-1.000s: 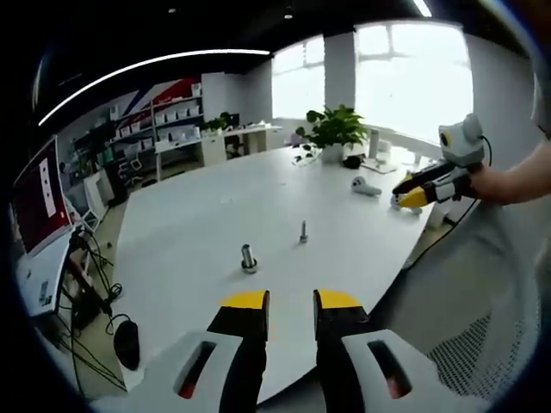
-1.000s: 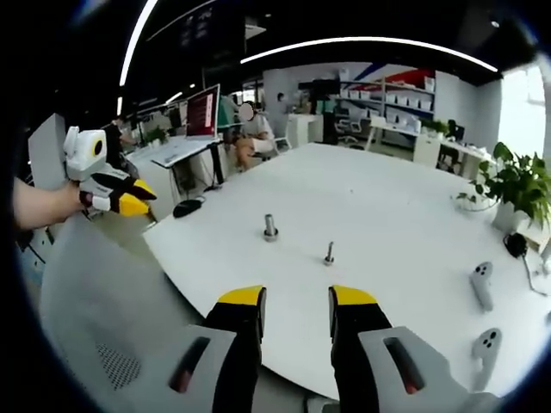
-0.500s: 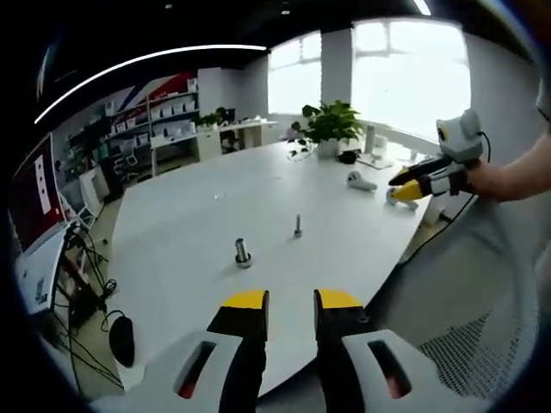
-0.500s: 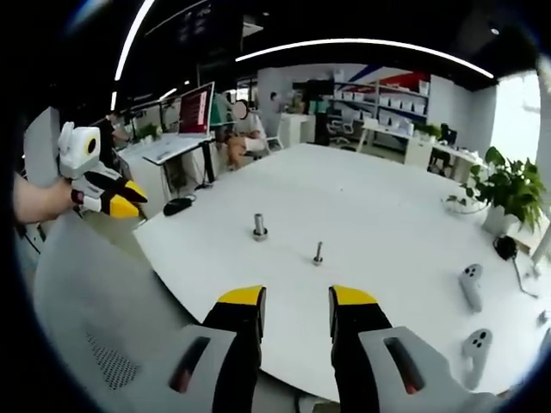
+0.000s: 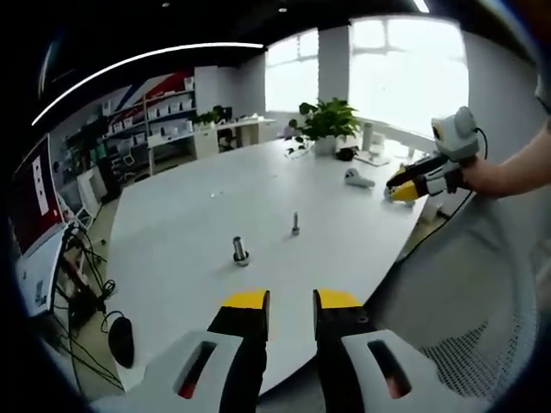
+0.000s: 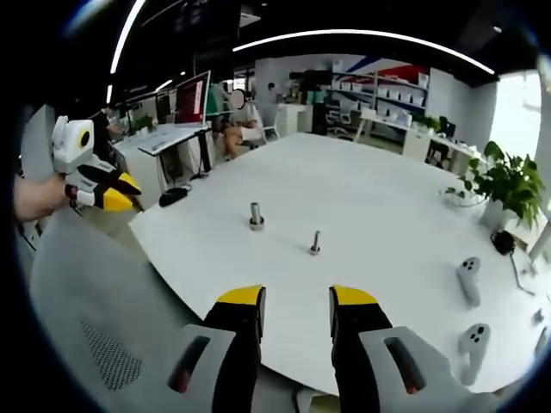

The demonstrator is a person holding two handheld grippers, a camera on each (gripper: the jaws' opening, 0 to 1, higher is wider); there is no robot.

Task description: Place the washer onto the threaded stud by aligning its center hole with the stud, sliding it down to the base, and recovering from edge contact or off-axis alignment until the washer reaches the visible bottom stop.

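Hovering off the near edge of a large white table (image 5: 198, 215), two hand-held grippers face inward with nothing between their jaws. In the left gripper view, the left gripper (image 5: 290, 303) rises from six o'clock, its yellow-tipped jaws a narrow gap apart and empty. The right gripper (image 5: 405, 188) shows at about two o'clock, held by a hand (image 5: 482, 176); whether its jaws are parted cannot be told there. In the right gripper view, that right gripper's own jaws stand slightly apart at six o'clock, also empty, and the left gripper appears at nine o'clock.

Two small metal parts stand well apart from both grippers near the table's middle. A slim threaded stud (image 5: 295, 224) stands upright just right of centre in the left gripper view. A stouter metal post with a ring-like base (image 5: 240, 251) stands near it, toward nine o'clock. The washer cannot be picked out for certain; it may be the ring at that post's base.

Further off are a potted plant (image 5: 329, 122), two white handheld controllers (image 6: 467, 277) at three o'clock in the right gripper view, and a red-screened monitor (image 5: 34, 194).

Judging the risks: the stud is thin and free-standing, so an off-axis push could tip it over. A flat washer is hard to pinch from the table and could slip away. Mistaking one upright part for the other would waste the approach.
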